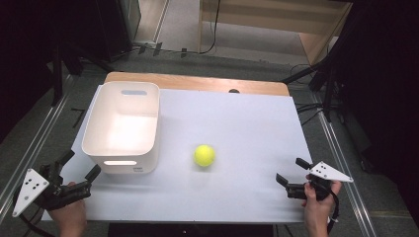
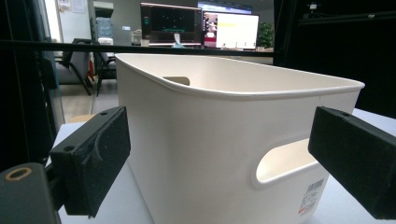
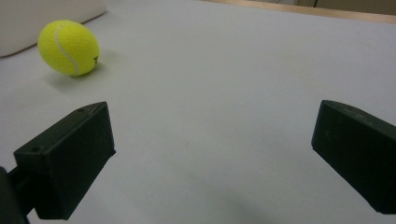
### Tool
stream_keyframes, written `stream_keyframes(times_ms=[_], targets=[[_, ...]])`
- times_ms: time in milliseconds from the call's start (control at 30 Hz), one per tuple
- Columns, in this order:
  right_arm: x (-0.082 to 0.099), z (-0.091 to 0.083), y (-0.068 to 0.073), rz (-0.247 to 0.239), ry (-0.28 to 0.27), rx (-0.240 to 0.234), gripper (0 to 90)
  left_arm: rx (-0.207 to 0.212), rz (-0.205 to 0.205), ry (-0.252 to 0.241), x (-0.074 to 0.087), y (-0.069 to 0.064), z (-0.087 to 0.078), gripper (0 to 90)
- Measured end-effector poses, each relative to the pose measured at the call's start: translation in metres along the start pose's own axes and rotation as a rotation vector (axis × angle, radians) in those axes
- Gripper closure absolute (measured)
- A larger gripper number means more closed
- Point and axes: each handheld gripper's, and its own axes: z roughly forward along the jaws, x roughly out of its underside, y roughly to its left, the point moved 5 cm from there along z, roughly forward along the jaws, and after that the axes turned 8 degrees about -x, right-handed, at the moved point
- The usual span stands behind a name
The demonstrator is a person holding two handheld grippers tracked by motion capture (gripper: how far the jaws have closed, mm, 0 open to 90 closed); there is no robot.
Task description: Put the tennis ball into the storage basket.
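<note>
High view, right gripper: the right gripper (image 1: 290, 172) sits at the near right corner of the table, held in the person's right hand (image 1: 316, 205), jaws spread wide with nothing between them.
Right gripper view, jaws: both black jaws rise apart from the bottom edge over bare white table surface (image 3: 224, 93); neither touches anything.
Right gripper view, ball: the fuzzy yellow-green tennis ball (image 3: 68, 47) rests on the table well ahead of the jaws and off to the upper left, clear of both.
High view, ball: the tennis ball (image 1: 204, 155) lies near the middle of the table, just right of the bin's near right corner and apart from it, well away from either gripper.
High view, left gripper: the left gripper (image 1: 79, 165) is at the near left corner, in the person's left hand (image 1: 69, 215), jaws open and aimed toward the bin, close to its near wall.
Left gripper view, jaws: the two jaws stand wide apart, one at each side of the frame, with the bin's near wall seen between them; whether either pad touches the wall cannot be told.
Bin: the white rectangular plastic bin (image 1: 121, 129) with slot handles stands upright on the left half of the table; in the left gripper view the bin (image 2: 210, 140) shows a handle cutout and a barcode sticker low on its near wall.
Table: white top (image 1: 247, 123) with a wooden strip along the far edge.
</note>
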Motion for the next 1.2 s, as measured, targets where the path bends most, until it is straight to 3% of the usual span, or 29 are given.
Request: stream_keyframes(times_ms=[400,1200], targets=[[-0.018,0.007,0.008,-0.020,0.062,-0.046,0.0,-0.006,0.011,0.007,0.000,-0.003,0.002,5.8],[-0.039,0.047,0.023,-0.084,0.204,-0.136,0.0,0.003,0.016,0.007,0.000,-0.004,0.002,5.8]])
